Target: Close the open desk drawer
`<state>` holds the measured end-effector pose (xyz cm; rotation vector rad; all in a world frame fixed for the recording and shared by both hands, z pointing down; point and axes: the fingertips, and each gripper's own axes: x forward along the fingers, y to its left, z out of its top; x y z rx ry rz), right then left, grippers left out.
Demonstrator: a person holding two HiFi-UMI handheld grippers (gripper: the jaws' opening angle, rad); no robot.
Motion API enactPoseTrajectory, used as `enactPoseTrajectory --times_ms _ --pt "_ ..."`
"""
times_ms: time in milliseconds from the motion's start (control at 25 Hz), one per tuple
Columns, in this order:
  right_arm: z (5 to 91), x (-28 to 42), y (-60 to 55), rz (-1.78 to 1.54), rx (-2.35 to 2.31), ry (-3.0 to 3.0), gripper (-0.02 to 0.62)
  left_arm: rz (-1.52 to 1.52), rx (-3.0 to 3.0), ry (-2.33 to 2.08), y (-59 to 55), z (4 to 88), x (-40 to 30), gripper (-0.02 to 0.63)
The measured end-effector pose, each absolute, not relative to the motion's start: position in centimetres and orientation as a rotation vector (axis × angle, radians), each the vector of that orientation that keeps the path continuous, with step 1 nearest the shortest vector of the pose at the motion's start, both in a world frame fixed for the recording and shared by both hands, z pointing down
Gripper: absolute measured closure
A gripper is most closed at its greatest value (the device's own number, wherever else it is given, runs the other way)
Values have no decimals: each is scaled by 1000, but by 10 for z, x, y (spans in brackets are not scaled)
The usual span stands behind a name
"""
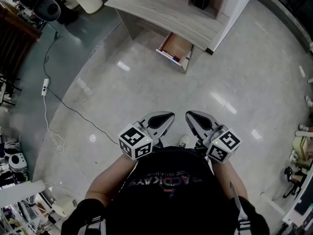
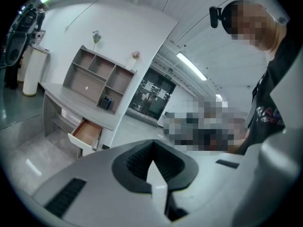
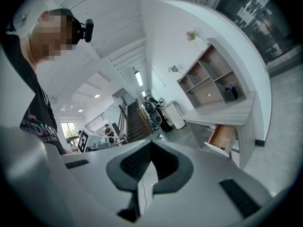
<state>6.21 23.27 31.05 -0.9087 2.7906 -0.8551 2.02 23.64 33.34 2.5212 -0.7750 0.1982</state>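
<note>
**Q:** State of the two tongs?

**A:** Left gripper point(image 1: 165, 117): jaws fully together, pads meeting, nothing between them; its own view point(image 2: 152, 151) confirms this. Right gripper point(image 1: 195, 117): same condition, jaws closed on nothing point(image 3: 149, 150). Neither touches any object.

**Q:** Pose of the hands?

**A:** Both grippers sit side by side, close in front of the person's torso, tips aimed across the floor point(image 1: 122, 92) toward the desk point(image 1: 161, 9). The marker cubes point(image 1: 135, 141) point(image 1: 223, 144) cover the hands. One bare forearm point(image 1: 110, 177) shows below the left cube, bent in at the body. The left gripper tips slightly downward and the right runs about level.

**Q:** Location of the drawer?

**A:** The drawer point(image 1: 177, 50) stands pulled out from under the desktop, well apart from both grippers, with open floor between. It also shows in the left gripper view point(image 2: 86, 132) and in the right gripper view point(image 3: 221, 137).

**Q:** Contents?

**A:** The wooden bottom is mostly bare. A few slim items point(image 1: 168, 56), red and blue, lie along the inside of the white front panel. They are too small to identify.

**Q:** Other containers?

**A:** The shelf unit point(image 2: 94, 77) on the desk has open compartments. One lower compartment holds a small dark holder point(image 1: 200, 0); its contents cannot be made out.

**Q:** Anything on the floor?

**A:** A dark cable point(image 1: 73, 109) runs across it on the left, clear of the drawer.
</note>
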Motion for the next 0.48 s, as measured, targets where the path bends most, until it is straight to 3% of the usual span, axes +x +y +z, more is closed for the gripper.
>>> enactPoseTrajectory --times_ms 480 --pt "295 -15 201 -775 -1010 2787 581 179 2554 -743 196 328 -65 595"
